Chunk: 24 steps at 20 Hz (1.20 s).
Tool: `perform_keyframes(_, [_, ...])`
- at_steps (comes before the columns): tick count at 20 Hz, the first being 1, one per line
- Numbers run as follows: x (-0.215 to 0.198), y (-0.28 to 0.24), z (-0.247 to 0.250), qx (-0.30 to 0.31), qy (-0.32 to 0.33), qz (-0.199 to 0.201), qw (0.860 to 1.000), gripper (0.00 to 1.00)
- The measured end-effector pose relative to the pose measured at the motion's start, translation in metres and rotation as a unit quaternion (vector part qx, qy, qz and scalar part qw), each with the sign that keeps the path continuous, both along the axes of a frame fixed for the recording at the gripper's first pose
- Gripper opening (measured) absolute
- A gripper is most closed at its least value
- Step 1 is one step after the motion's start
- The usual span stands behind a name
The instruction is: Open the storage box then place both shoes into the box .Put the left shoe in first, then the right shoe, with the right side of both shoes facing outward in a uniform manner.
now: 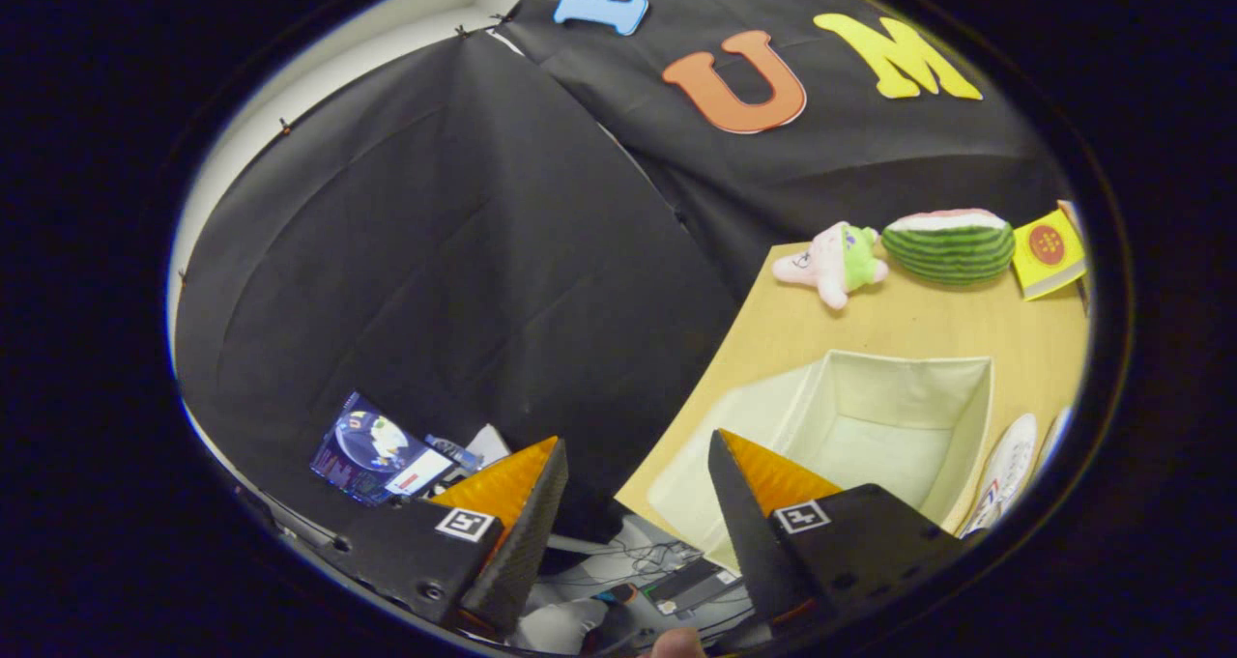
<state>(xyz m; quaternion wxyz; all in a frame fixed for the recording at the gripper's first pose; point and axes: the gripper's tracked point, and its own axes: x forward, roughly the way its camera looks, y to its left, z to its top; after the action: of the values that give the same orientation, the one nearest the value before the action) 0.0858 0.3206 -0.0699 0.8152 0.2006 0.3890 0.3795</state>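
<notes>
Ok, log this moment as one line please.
gripper: open, holding nothing | storage box: open, nothing visible inside, on table | shoe: beside box | stage: approach

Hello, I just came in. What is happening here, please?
A person holds the tool, fingers apart and gripping nothing, tilted over the corner of a wooden table. An open cream fabric storage box sits just beyond the fingers, and nothing can be seen lying in it. A white shoe lies beside the box. A pink starfish plush, a watermelon toy and a yellow book lie farther back.
</notes>
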Motion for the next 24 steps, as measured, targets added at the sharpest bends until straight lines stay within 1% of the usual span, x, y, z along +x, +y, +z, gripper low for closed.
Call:
perform_keyframes(2, [0.006, -0.026, -0.003, -0.037, -0.041, -0.018, 0.998, 0.95])
perform_keyframes(3, [0.010, -0.043, -0.001, -0.056, -0.060, -0.031, 0.996, 0.95])
perform_keyframes(5, [0.017, -0.082, 0.002, -0.100, -0.094, -0.065, 0.988, 0.98])
perform_keyframes(6, [0.022, -0.106, 0.004, -0.124, -0.113, -0.089, 0.982, 1.00])
perform_keyframes(7, [0.026, -0.125, 0.007, -0.145, -0.131, -0.108, 0.975, 1.00])
perform_keyframes(10, [0.030, -0.186, 0.010, -0.197, -0.168, -0.157, 0.953, 1.00])
perform_keyframes(13, [0.033, -0.254, 0.007, -0.252, -0.196, -0.210, 0.924, 1.00])
perform_keyframes(15, [0.027, -0.293, -0.001, -0.283, -0.199, -0.227, 0.910, 1.00])
perform_keyframes(16, [0.023, -0.306, -0.007, -0.292, -0.194, -0.228, 0.908, 1.00])
perform_keyframes(17, [0.019, -0.315, -0.020, -0.300, -0.183, -0.220, 0.910, 1.00])
perform_keyframes(20, [0.000, -0.338, -0.063, -0.320, -0.136, -0.186, 0.919, 1.00])
perform_keyframes(22, [-0.010, -0.344, -0.096, -0.333, -0.099, -0.157, 0.924, 1.00])
perform_keyframes(24, [-0.018, -0.346, -0.133, -0.331, -0.052, -0.134, 0.933, 1.00])
